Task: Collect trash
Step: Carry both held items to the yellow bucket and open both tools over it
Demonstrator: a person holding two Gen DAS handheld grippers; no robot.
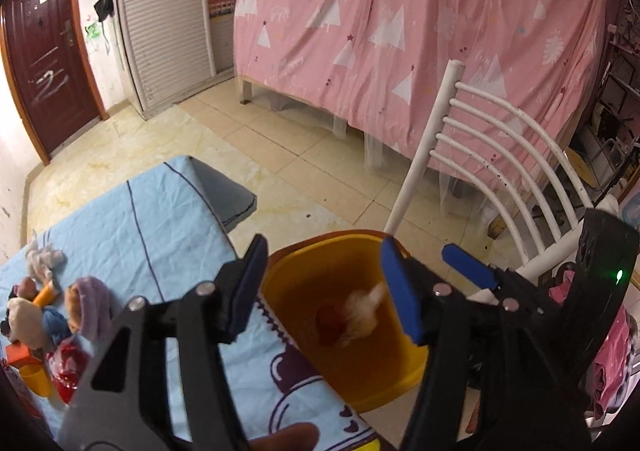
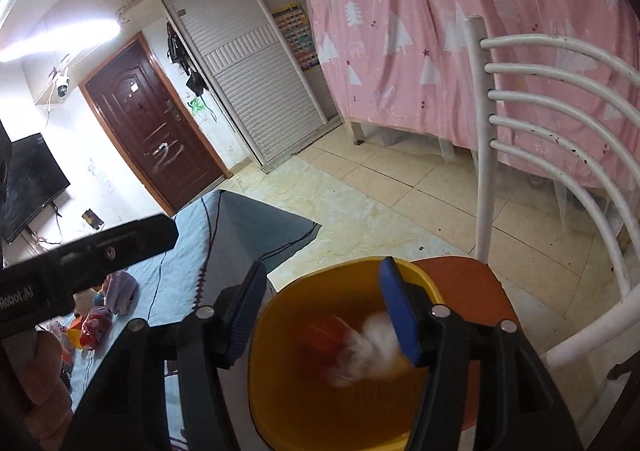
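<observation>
**Both grippers spread over the bin, trash inside**

We see the left gripper (image 1: 324,287) with jaws apart, nothing between the pads, above the yellow bin (image 1: 304,263). The right gripper (image 2: 322,307) is likewise spread and empty over the same bin. Blurred pale fluffy trash (image 2: 372,347) and a red piece (image 1: 330,325) sit inside the bin. The bin rests on an orange chair seat (image 2: 460,275) with a white slatted back (image 2: 484,139). More scraps (image 1: 56,311) lie on the blue-covered table (image 1: 132,219) to the left.

Dim warm room, ceiling tube light (image 2: 60,37) glaring, fisheye-bent edges, motion-blurred trash (image 2: 368,347)
</observation>
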